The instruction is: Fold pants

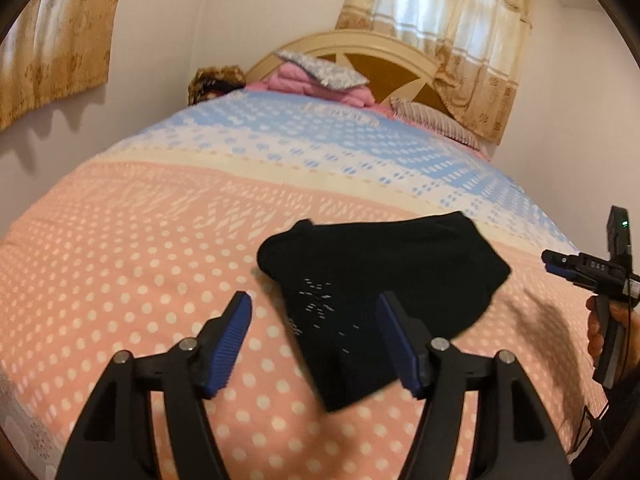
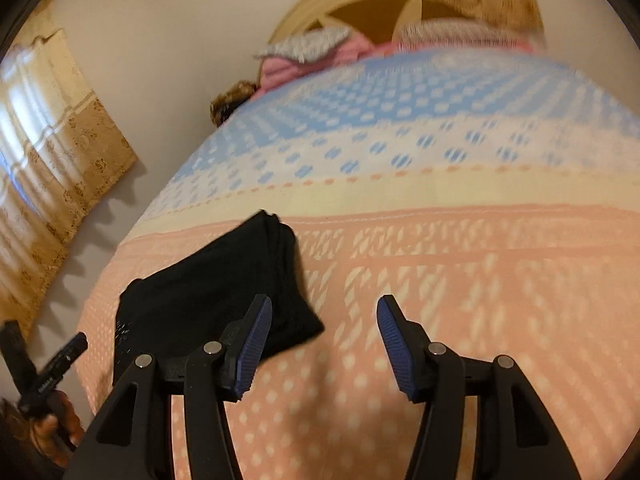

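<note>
The bedspread (image 1: 140, 272) fills both views, and the black pants (image 1: 376, 280) lie on it in a compact bundle, just ahead of the left gripper (image 1: 316, 336), whose fingers are spread and empty. The right gripper (image 2: 324, 344), likewise released, has the bundle beyond its left finger. If another fold remains, take an edge squarely and lay it flat.

White "DAS" lettering on the right claw (image 1: 554, 263), otherwise nothing legible.
</note>
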Available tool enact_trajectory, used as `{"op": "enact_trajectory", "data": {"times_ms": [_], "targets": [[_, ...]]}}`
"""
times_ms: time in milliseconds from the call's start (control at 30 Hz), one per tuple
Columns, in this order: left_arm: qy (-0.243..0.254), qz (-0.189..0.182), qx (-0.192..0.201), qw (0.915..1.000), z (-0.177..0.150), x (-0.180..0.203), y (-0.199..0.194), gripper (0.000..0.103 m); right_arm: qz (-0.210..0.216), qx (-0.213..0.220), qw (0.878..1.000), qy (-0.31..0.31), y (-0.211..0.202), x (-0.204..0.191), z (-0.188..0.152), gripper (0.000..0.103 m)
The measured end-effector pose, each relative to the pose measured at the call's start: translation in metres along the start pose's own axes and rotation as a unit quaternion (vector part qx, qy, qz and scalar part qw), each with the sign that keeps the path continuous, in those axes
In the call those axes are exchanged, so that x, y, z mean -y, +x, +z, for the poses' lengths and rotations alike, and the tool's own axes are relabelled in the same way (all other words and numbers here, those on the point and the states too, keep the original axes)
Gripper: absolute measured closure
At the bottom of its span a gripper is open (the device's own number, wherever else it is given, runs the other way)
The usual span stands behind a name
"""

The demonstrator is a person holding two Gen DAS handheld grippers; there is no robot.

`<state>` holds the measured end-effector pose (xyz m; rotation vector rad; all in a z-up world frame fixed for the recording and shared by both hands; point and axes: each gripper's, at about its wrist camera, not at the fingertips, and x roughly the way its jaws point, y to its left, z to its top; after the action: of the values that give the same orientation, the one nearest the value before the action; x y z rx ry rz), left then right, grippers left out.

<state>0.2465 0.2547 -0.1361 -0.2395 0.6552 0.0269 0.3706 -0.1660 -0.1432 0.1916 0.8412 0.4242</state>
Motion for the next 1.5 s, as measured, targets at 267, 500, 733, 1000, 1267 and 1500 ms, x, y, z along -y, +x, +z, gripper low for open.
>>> {"op": "enact_trajectory", "data": {"times_ms": [267,500,733,1000,1267,1500], "targets": [[0.005,-0.014,0.039,0.9991,-0.002,0.025,-0.042,0.031,-0.016,0.051,0.996,-0.065,-0.076,-0.050,-0.036,0.041],[0.019,-0.021,0.050,0.9983,-0.005,0.039,-0.056,0.031,-0.005,0.063,0.995,-0.081,-0.103,-0.074,-0.055,0.041],[0.032,-0.027,0.058,0.9975,-0.007,0.050,-0.067,0.031,-0.009,0.069,0.994,-0.083,-0.116,-0.078,-0.062,0.041],[0.039,-0.026,0.055,0.9973,-0.009,0.055,-0.066,0.031,-0.011,0.077,0.994,-0.080,-0.127,-0.077,-0.063,0.041],[0.038,-0.024,0.054,0.9975,-0.010,0.055,-0.064,0.025,-0.009,0.075,0.993,-0.085,-0.127,-0.079,-0.065,0.041],[0.040,-0.012,0.064,0.9971,-0.009,0.054,-0.067,0.007,-0.011,0.081,0.993,-0.090,-0.129,-0.083,-0.065,0.041]]}}
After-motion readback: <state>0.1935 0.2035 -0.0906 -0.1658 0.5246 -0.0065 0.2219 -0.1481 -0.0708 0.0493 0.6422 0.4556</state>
